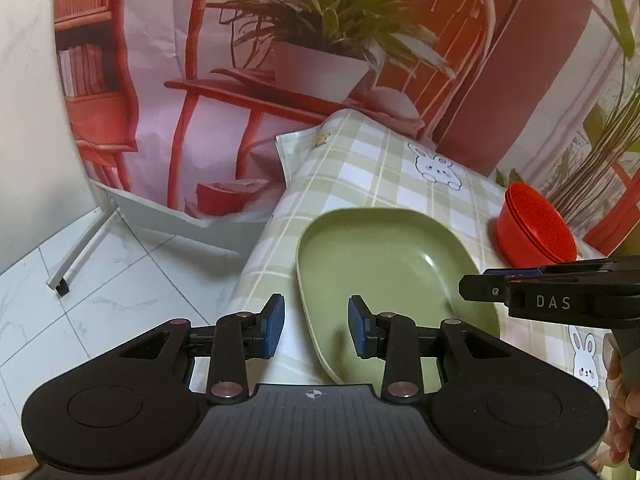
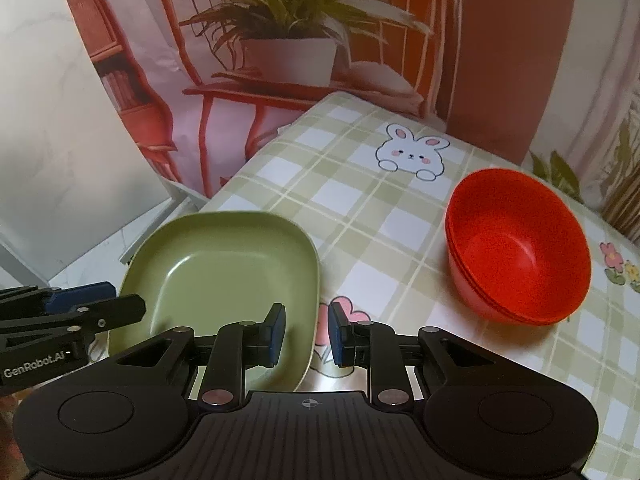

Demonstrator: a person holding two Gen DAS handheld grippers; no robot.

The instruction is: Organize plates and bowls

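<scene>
Left hand-held gripper (image 1: 316, 326) is released, jaws spread, straddling the near-left rim of the green plate (image 1: 384, 264) without visibly touching it: one blue pad sits outside the rim over the cloth, the other over the plate's inside. Right hand-held gripper (image 2: 307, 334) is also released, jaws apart, straddling the plate's near-right rim (image 2: 224, 276); left pad over the plate, right pad over the checked tablecloth (image 2: 360, 208). Whether either gripper touches the rim, can't tell. Plate lies flat at the near-left corner of the worktop. Further right, well apart from both grippers, stacked red bowls (image 2: 518, 246) sit upright on the cloth. Behind the worktop, a printed backdrop (image 2: 280, 40) with chair and potted plant.
</scene>
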